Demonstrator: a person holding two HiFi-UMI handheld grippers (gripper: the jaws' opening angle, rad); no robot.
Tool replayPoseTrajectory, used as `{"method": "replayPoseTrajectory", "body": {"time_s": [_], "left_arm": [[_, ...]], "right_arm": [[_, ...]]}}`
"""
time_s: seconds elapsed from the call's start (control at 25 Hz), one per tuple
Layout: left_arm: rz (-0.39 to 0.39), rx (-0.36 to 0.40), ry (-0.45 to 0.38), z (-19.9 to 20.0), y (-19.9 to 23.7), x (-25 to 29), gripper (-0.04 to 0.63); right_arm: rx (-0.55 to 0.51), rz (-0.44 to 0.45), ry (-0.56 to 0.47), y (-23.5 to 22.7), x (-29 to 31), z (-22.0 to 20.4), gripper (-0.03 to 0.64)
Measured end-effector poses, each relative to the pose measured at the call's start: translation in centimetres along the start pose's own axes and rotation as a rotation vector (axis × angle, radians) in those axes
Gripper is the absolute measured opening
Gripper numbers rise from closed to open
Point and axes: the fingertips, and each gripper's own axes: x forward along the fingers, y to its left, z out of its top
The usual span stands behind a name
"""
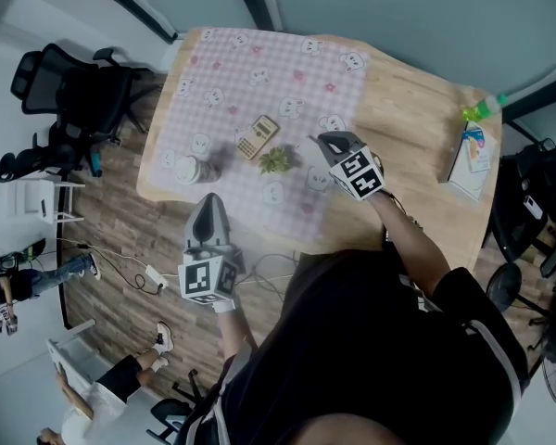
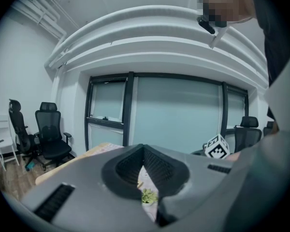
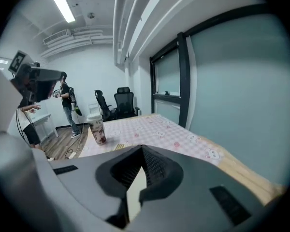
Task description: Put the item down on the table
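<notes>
Both tongs were closed and empty, and we judged the set-down done. The small potted plant [image 1: 276, 159], probably the item, stood on the checked cloth [image 1: 259, 72] of the counter [image 1: 417, 109], just at 9 o'clock of our right tongs [image 1: 318, 141]. Our left tongs [image 1: 210, 199] hung at 7 o'clock, near the counter's edge. The next move called only for drawing clear. A calculator [image 1: 258, 137] at 11 o'clock and a cup [image 1: 187, 169] at 9 o'clock flanked the plant, and nothing blocked our retreat.

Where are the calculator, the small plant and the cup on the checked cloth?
calculator [image 1: 258, 137], head view, middle of its face.
small plant [image 1: 276, 159], head view, on its green leaves.
cup [image 1: 187, 169], head view, on its top.
</notes>
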Motion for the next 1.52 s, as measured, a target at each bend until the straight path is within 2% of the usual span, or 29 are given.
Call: {"method": "replayPoseTrajectory", "body": {"time_s": [0.28, 0.52, 0.84, 1.36, 1.52], "left_arm": [[-0.010, -0.008, -0.010, 0.3, -0.1, 0.4, -0.006], [-0.024, -0.005, -0.013, 0.5, -0.4, 1.1, -0.006], [-0.042, 0.002, -0.015, 0.6, -0.8, 1.6, -0.006], [-0.041, -0.008, -0.019, 0.6, -0.7, 1.8, -0.006], [-0.016, 0.008, 0.007, 0.4, -0.2, 1.7, -0.006]], "right_arm": [[-0.048, -0.046, -0.362, -0.7, -8.8, 14.4, 0.012], [-0.085, -0.072, -0.530, -0.9, -15.8, 20.6, 0.012], [-0.073, -0.106, -0.601, -1.4, -20.1, 22.5, 0.012], [-0.062, -0.119, -0.587, -1.9, -19.8, 21.9, 0.012], [-0.075, -0.124, -0.571, -1.9, -19.5, 21.8, 0.012]]}}
